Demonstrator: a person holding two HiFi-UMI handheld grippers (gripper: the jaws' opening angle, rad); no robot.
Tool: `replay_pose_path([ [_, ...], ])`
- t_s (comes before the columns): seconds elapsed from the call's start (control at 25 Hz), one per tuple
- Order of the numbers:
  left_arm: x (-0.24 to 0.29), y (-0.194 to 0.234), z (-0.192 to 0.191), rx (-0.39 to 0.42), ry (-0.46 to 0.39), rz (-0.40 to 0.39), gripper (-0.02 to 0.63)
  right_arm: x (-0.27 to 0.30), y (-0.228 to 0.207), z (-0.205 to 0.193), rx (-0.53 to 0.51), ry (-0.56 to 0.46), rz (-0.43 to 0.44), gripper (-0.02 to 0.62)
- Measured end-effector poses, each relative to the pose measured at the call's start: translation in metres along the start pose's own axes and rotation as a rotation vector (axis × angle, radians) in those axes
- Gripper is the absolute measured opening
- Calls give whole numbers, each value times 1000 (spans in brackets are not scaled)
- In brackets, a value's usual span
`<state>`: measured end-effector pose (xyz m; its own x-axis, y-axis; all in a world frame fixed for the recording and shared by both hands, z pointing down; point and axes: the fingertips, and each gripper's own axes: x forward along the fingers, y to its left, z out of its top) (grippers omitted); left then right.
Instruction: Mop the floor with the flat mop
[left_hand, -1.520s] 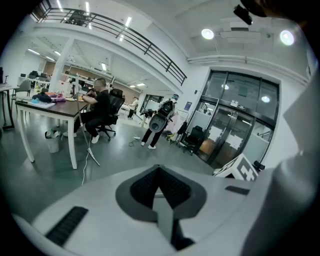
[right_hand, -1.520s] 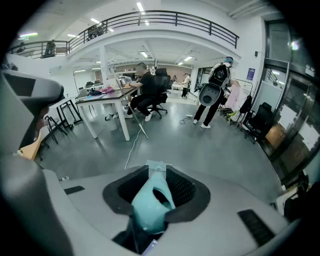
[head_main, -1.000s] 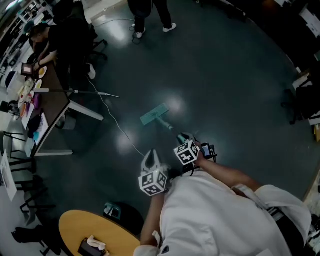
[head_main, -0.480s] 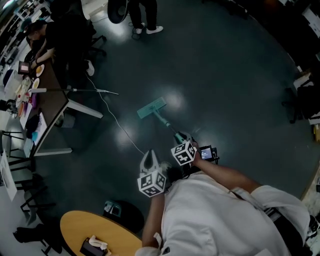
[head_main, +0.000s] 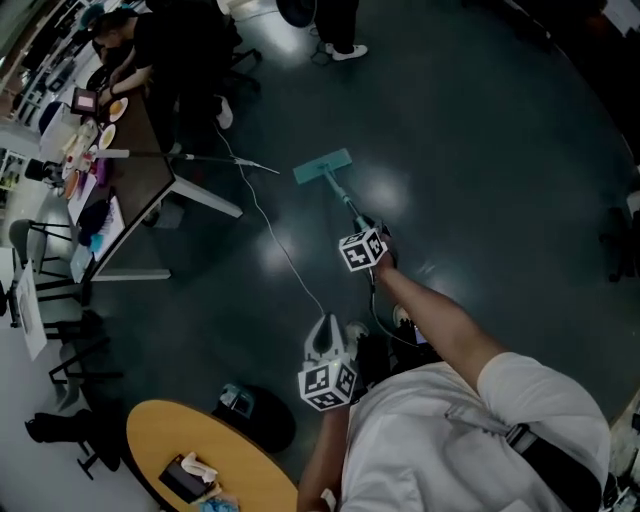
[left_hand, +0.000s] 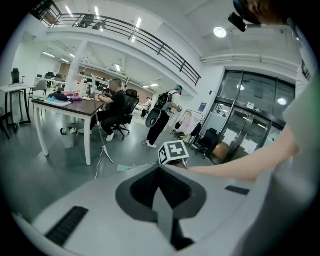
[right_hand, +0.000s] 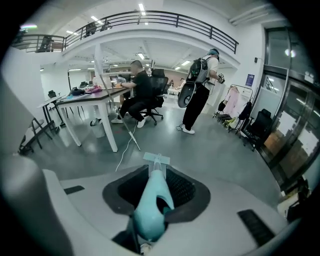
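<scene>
Head view dim w/ white glare patches on glossy floor (head_main: 480, 130); both gripper views brighter, lit by overhead strips (right_hand: 142, 7), heavy fisheye bending, dark vignette at edges.

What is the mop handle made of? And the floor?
The mop handle looks like smooth teal plastic: rounded, moulded shape with a soft sheen. The floor seems polished concrete or a sealed coating, dark grey and glossy; lights mirror in it as bright patches. Which one, I can't tell.
</scene>
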<state>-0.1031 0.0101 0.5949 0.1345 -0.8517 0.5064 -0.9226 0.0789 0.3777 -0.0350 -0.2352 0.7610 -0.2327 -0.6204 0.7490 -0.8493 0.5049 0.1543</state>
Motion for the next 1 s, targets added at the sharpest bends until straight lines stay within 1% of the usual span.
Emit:
replay_pose_path([
  [0.12, -7, 12, -7, -23, -4, 26, 2, -5, -5, -6, -4, 8, 3, 115],
  [0.24, -6, 21, -9, -40, -14, 32, 2, -36, -4, -30, -3, 24, 17, 115],
  [0.36, -4, 22, -5, -45, -23, 18, 2, -93, -3, -63, 7, 57, 40, 115],
  [0.52, 1, 14, 9, -30, -51, -15, 2, -187, -10, -94, 8, 81, 81, 115],
  [0.64, 3, 10, 16, -22, -65, -31, 2, -230, -10, -112, 0, 93, 105, 115],
  [0.72, 6, 10, 16, -22, -60, -36, 2, -234, -5, -119, -15, 91, 106, 115],
  [0.8, 7, 11, 13, -27, -49, -39, 2, -227, 3, -116, -28, 77, 102, 115],
  [1.0, 5, 12, 7, -38, -31, -29, 2, -173, 10, -93, -23, 25, 75, 115],
])
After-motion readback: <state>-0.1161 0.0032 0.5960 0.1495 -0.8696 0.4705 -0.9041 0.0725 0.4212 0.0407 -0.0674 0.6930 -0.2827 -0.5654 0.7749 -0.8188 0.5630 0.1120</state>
